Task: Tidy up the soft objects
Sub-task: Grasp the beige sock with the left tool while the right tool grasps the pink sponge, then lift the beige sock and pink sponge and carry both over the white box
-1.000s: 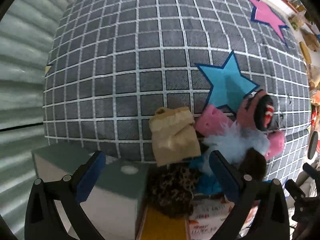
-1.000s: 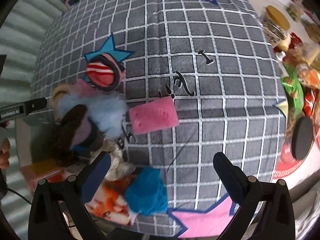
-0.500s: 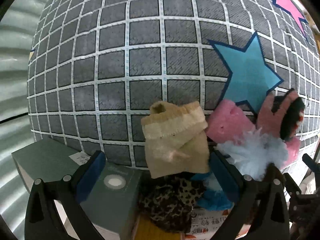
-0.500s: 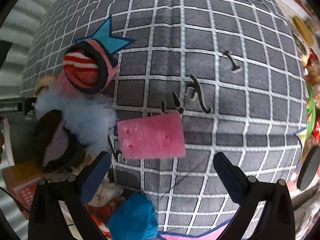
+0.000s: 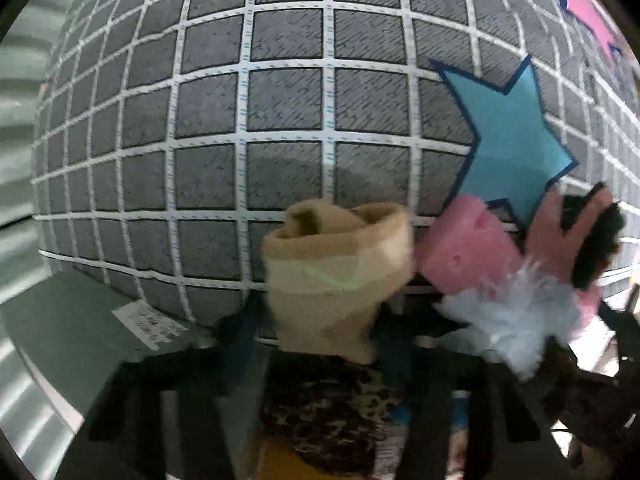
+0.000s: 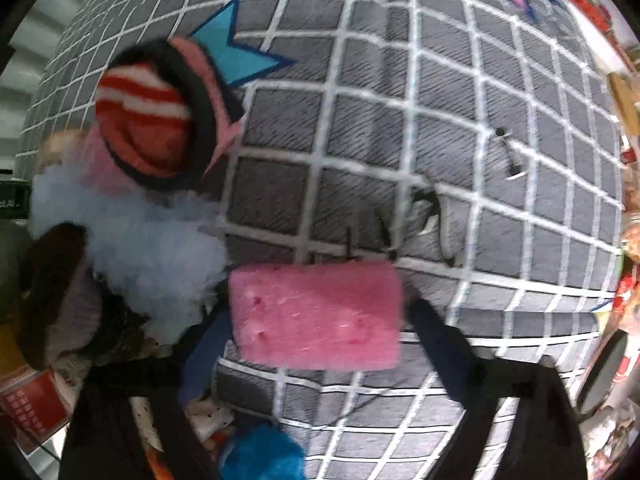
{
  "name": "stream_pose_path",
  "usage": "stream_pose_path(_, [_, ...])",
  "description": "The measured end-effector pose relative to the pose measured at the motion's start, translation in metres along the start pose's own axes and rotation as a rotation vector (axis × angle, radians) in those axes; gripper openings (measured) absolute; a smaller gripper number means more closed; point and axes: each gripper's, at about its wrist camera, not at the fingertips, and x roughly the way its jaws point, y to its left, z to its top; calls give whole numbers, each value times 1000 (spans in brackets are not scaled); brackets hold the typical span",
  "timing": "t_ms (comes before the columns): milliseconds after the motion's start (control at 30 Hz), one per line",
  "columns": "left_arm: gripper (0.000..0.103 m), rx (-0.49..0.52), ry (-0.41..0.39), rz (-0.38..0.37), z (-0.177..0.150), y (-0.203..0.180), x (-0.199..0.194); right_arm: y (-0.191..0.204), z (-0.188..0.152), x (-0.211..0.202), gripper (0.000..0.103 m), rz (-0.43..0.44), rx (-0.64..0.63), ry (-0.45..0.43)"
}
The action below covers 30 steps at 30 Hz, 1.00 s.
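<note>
Two grippers descend: we find the right gripper [image 6: 320,344] closing across the pink sponge [image 6: 316,316], its long axis spanning the jaws; the left gripper [image 5: 320,320] closing around the beige sock [image 5: 336,276].

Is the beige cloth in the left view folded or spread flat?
Folded: the beige cloth sits bunched in layers, with a rolled top edge, not spread.
</note>
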Motion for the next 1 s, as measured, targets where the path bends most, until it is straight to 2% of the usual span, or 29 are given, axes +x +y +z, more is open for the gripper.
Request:
stream_pose_path(33, [35, -6, -2, -15, 0, 1, 1, -2, -1, -3, 72, -12, 0, -8])
stream_pose_path(100, [23, 3, -28, -6, -2, 1, -2, -6, 1, -6, 72, 22, 11, -10])
stream_pose_path(167, [19, 11, -58, 10, -6, 1, -6, -10, 3, -8, 72, 29, 20, -17])
stream_pose_path(433, [18, -5, -214, 74, -23, 0, -44, -20, 7, -43, 72, 97, 66, -50])
stream_pose_path(667, [18, -2, -305, 70, -44, -5, -62, -31, 13, -87, 72, 120, 94, -75])
stream_pose_path(700, [18, 4, -314, 69, -48, -7, -64, -49, 0, -92, 72, 123, 95, -78])
stream_pose_path(733, [18, 9, -321, 68, -51, -9, -69, -50, -11, -87, 72, 127, 97, -80])
stream_pose_path(1000, [18, 52, -372, 63, -82, -13, -64, -62, -39, -105, 72, 158, 102, -90])
